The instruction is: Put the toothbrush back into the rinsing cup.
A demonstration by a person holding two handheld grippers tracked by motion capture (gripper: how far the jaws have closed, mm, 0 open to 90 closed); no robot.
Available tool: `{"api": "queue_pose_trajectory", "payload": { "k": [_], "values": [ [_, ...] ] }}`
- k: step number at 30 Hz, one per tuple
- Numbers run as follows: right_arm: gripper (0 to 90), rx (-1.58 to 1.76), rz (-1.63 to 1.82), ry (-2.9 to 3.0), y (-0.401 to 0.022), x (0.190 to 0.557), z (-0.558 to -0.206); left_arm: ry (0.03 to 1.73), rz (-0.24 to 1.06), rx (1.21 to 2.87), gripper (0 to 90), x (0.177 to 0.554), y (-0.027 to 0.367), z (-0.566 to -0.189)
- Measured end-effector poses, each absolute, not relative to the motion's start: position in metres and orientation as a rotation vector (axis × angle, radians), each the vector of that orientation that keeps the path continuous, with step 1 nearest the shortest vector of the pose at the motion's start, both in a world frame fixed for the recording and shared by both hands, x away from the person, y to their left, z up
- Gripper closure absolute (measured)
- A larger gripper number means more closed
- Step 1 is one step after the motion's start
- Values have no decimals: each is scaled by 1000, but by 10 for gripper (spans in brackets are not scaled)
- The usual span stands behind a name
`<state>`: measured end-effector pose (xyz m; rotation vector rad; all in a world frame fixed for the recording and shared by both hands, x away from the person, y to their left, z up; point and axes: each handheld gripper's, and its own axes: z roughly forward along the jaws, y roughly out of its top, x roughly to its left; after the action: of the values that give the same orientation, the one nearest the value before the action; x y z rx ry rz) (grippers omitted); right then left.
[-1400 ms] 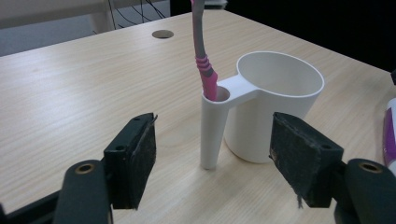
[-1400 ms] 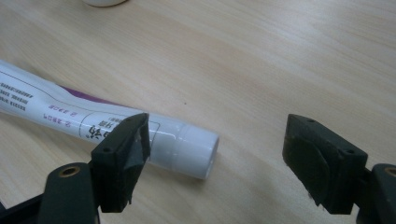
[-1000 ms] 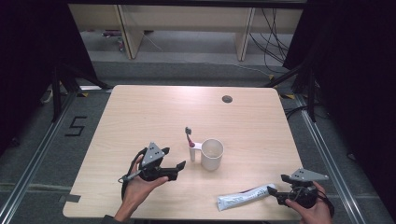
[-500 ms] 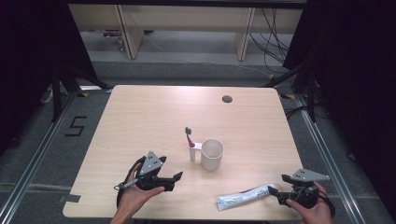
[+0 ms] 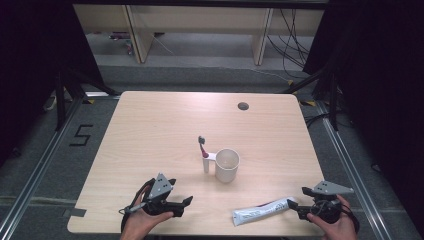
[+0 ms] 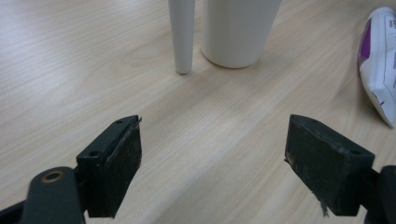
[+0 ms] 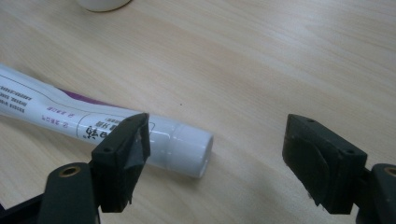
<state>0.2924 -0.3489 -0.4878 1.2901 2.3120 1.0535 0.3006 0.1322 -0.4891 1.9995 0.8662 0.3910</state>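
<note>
A white cup point(image 5: 227, 165) stands mid-table, and a toothbrush point(image 5: 202, 150) with a white handle and a red neck stands upright against its left side. A white and purple toothpaste tube point(image 5: 262, 211) lies near the front edge. My left gripper point(image 5: 187, 201) is low over the table, front left of the cup, and is open. In the left gripper view its jaws point(image 6: 215, 168) are wide apart and hold nothing, with the handle point(image 6: 182, 37) and cup point(image 6: 238, 32) ahead. My right gripper point(image 7: 219, 158) is open at the tube's cap end point(image 7: 191, 149), and its pads are not pressing on it.
The wooden table point(image 5: 150, 130) has a small dark round hole point(image 5: 243, 106) at the back right. Beyond the table are shelving legs and cables on the floor. The number 5 point(image 5: 80, 135) is marked on the floor to the left.
My left gripper has sunk and drawn back toward the table's front edge. The right gripper, tube, cup and toothbrush have not moved.
</note>
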Motion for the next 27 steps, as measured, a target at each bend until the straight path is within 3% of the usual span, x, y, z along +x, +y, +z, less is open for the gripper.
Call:
{"api": "queue_pose_trajectory", "payload": {
  "k": [27],
  "values": [
    [242,1249,1091,2261,-356,270,-482,940,411,1979,186,275,156,-499]
  ]
}}
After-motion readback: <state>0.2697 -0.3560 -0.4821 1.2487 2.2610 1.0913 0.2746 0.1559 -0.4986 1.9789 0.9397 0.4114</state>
